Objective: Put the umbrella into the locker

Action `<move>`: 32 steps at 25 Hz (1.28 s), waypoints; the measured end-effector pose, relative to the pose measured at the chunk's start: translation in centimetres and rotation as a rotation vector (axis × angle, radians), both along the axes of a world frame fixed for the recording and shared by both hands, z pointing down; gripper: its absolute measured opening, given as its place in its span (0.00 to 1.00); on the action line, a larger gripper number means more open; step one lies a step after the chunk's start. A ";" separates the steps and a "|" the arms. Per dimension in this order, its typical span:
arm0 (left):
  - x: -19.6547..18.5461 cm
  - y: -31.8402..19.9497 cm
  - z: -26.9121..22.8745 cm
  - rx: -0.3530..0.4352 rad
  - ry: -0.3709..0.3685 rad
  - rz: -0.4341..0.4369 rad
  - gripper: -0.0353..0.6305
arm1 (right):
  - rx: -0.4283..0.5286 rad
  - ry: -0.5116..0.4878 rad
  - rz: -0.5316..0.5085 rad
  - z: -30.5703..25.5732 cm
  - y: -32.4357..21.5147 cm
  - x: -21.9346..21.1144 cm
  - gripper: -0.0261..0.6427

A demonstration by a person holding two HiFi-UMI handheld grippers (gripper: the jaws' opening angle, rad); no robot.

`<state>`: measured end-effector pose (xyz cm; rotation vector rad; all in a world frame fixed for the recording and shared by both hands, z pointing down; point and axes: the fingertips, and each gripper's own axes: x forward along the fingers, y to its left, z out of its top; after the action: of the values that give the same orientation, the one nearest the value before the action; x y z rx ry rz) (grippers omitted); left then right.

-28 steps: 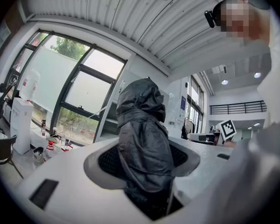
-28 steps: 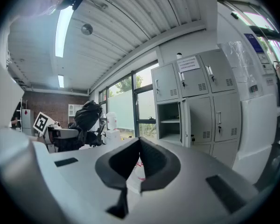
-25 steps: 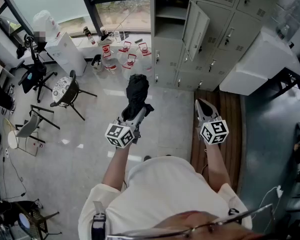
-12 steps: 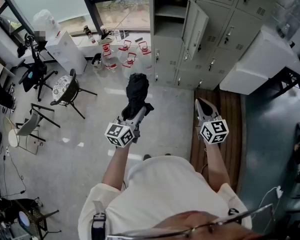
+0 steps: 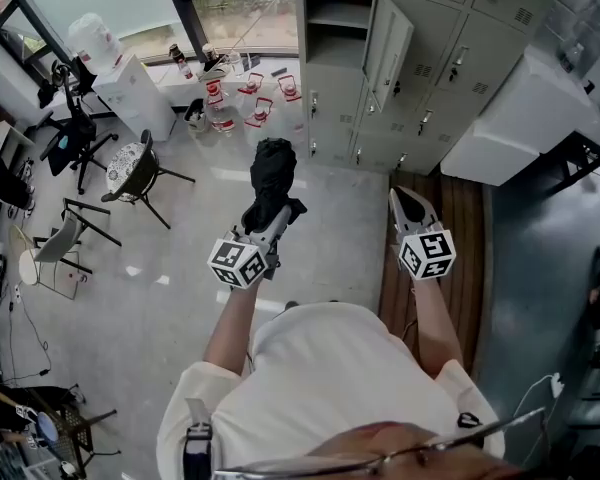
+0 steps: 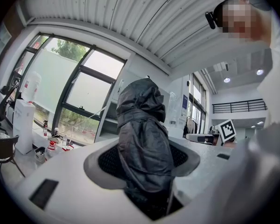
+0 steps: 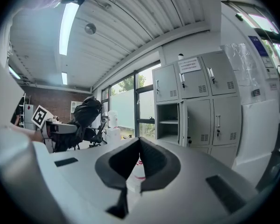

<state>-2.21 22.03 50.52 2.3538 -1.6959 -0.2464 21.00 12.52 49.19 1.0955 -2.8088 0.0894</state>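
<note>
A folded black umbrella stands out in front of me, with my left gripper shut on its lower part. In the left gripper view the umbrella fills the space between both pads. My right gripper is held beside it on the right, shut with nothing in it; its tips meet in the right gripper view. Ahead stands a bank of grey lockers, one compartment open with its door swung to the right. That open compartment also shows ahead in the right gripper view.
Several water jugs stand on the floor left of the lockers, below the window. A black stool and chairs sit at the left. A white cabinet juts out at the right above a wooden platform.
Both grippers keep their places and the umbrella stays gripped. Only the head view has shifted a little.
</note>
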 end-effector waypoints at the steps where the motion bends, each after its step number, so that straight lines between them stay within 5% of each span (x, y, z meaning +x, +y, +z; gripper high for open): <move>1: 0.2 -0.1 -0.1 0.003 -0.002 -0.004 0.40 | -0.001 0.001 -0.005 0.0 -0.1 0.2 0.05; 17: 3.9 0.7 -0.3 0.010 0.017 -0.077 0.40 | -0.025 -0.005 -0.084 0.8 -0.8 2.5 0.05; 32: -0.4 -5.7 1.2 0.000 0.028 -0.064 0.40 | -0.025 0.037 -0.052 1.7 -6.7 -0.6 0.05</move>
<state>-2.63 16.34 51.70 2.2874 -1.7606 -0.2887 20.37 5.85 50.85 1.0074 -2.7936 0.0977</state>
